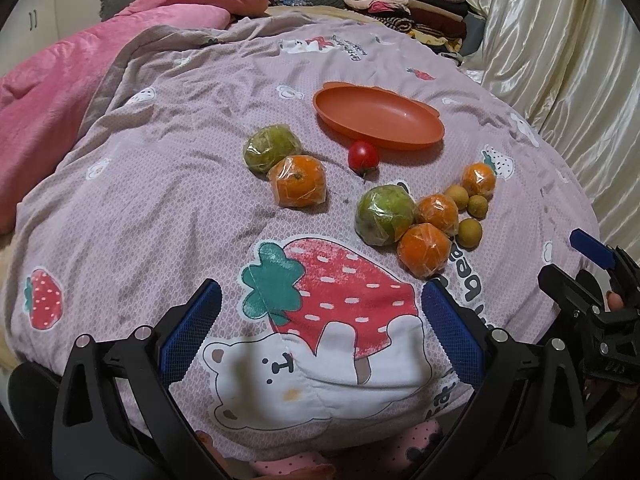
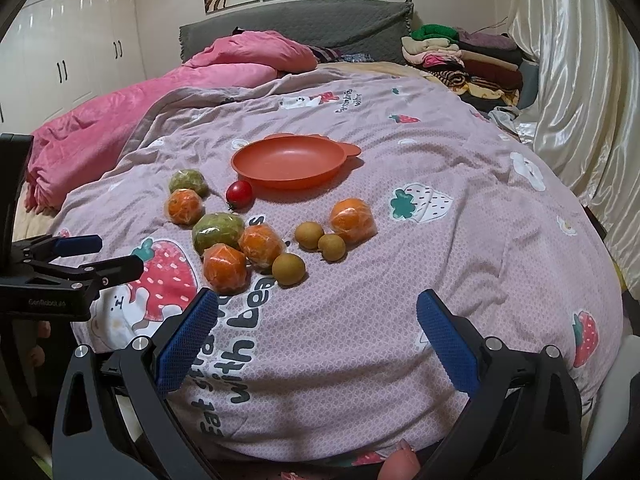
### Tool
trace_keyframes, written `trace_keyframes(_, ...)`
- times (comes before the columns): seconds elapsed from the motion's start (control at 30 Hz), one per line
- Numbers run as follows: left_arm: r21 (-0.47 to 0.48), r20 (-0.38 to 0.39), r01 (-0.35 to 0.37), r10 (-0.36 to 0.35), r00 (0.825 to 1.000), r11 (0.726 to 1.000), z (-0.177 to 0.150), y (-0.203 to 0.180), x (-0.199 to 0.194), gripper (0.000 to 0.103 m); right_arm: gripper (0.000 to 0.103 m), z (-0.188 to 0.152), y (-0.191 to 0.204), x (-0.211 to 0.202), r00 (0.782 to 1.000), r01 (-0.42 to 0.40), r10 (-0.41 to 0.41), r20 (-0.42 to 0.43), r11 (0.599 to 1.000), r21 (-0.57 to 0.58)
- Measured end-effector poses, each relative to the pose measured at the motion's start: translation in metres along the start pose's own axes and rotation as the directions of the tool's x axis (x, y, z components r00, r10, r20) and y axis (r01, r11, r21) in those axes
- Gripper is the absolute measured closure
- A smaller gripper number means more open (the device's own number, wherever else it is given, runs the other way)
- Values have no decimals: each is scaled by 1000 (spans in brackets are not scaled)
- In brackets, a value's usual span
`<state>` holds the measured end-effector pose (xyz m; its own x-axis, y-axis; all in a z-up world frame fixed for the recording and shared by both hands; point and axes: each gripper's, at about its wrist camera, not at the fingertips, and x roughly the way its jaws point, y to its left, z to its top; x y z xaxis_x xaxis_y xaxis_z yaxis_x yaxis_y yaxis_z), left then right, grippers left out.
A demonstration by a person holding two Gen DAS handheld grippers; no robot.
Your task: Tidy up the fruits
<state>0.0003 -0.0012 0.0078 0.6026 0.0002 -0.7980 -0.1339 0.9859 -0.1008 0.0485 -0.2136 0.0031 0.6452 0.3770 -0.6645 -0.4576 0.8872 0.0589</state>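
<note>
A bed covered by a lilac quilt [image 2: 400, 248] printed with bears and strawberries is filling both views, sloping away at its near and right edges. A pink blanket [image 2: 120, 120] is lying along the far left, folded clothes [image 2: 464, 60] are stacked at the far right, and a cream curtain [image 2: 580, 100] is hanging close beside the right edge.

An orange plate [image 2: 288, 162] is sitting empty just beyond the middle, with bare quilt around its far and right sides. Near and left of it, wrapped oranges [image 2: 224, 268], two wrapped green fruits [image 2: 218, 232], a red tomato [image 2: 239, 192] and three small brown fruits [image 2: 289, 269] are lying in a loose cluster, the tomato nearly touching the plate's rim.

The left gripper [image 1: 320, 320] and right gripper [image 2: 316, 328] are hovering over the near edge, jaws spread wide and holding nothing, with bare quilt between them and the fruit.
</note>
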Motion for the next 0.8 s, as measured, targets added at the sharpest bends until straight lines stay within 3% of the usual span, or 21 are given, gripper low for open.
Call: trace_keyframes(0.8, -1, 4, 6, -6, 1000, 1000, 2, 0, -1, 8, 4, 0, 0, -1, 1000, 2, -2, 0, 1000, -1)
